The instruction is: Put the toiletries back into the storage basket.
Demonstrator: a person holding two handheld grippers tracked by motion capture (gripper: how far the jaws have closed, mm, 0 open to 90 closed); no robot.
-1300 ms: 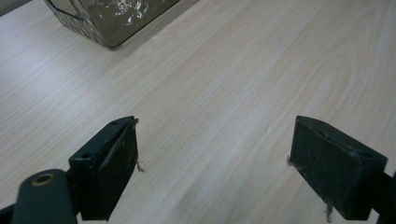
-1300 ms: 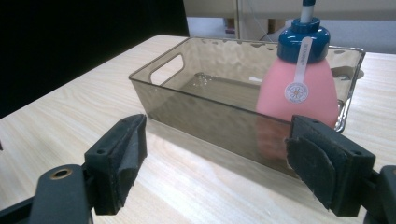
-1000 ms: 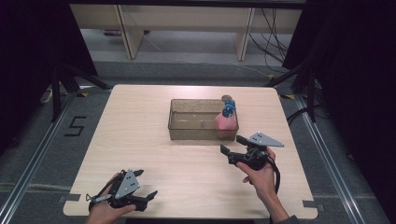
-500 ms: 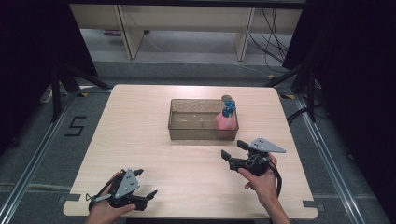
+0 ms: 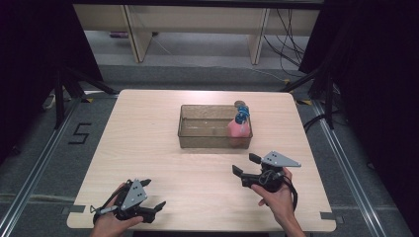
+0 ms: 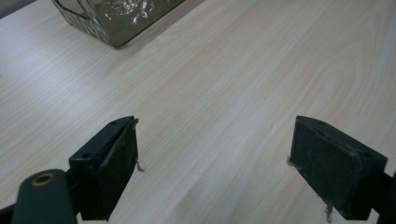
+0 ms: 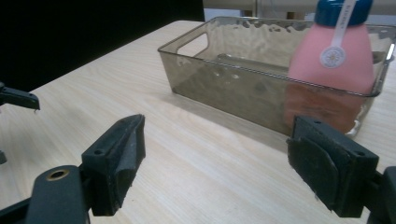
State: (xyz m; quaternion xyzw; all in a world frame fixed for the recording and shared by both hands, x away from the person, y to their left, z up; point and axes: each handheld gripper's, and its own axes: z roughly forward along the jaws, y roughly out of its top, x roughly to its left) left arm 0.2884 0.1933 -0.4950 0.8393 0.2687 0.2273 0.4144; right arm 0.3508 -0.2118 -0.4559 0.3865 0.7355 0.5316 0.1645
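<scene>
A: Bottle (image 5: 239, 127) — pink, blue cap, standing upright in the right end of the bin (image 5: 197, 142), against the end wall. Looks plastic and smooth; probably light to middling, liquid inside likely. Stiff enough to squeeze, slippery at the body.

B: Grab point?

A: Neck or cap, above the rim. Body mostly sunk behind the wall, so a side grip low down looks blocked. Paper tag hanging from the cap; better left out of the pinch.

B: Surroundings, big to small?

A: Table (image 5: 148, 148), pale wood, bare between tools and bin. Bin clear, ribbed, cut-out handles, otherwise nothing inside as far as seen. Walls thin, likely to slide if bumped.

B: Tools?

A: Right gripper (image 5: 247, 165) near the bin's front right corner, jaws spread wide, nothing between, aimed at the bin. Left gripper (image 5: 159, 208) at the near left edge, well apart from everything, jaws also wide, nothing between.

B: Obstacles?

A: Just the bin wall in front of the bottle. Approach from above seems safest.
</scene>
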